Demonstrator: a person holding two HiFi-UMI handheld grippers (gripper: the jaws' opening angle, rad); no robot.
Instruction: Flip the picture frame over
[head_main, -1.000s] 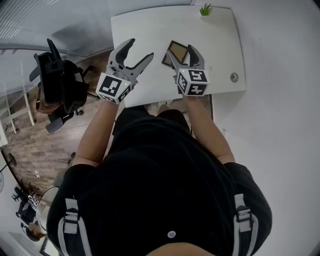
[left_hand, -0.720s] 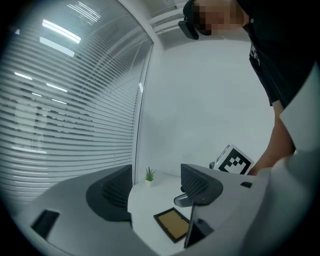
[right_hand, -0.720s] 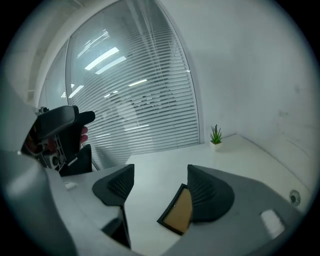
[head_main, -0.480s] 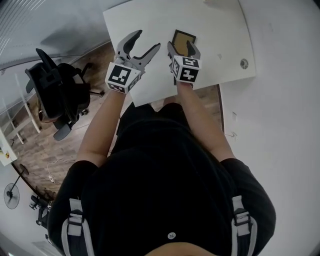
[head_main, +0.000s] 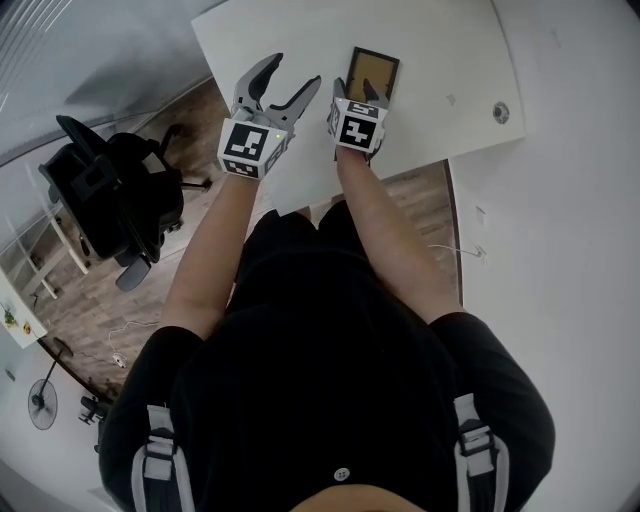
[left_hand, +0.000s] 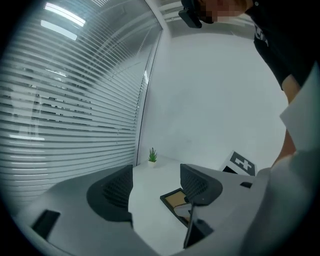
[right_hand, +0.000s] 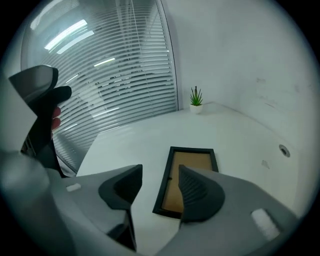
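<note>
Black-rimmed, brown-backed rectangular picture frame (head_main: 374, 70) flat on white table (head_main: 440, 50), open tabletop round every edge, right gripper (head_main: 357, 93) jaws just narrowing over its near edge without touching, left gripper (head_main: 293, 72) jaws wide, just easing inward, nothing between.

Left claw (head_main: 292, 74) gapes; right claw (head_main: 356, 90) closing, gripping nothing.

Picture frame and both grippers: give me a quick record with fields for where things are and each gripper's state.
frame: flat on table, brown panel up, black rim
left gripper: open, jaws just closing slightly, nothing between, left of frame
right gripper: open, jaws just closing, over frame's near end, not gripping it
plant: far end of table
</note>
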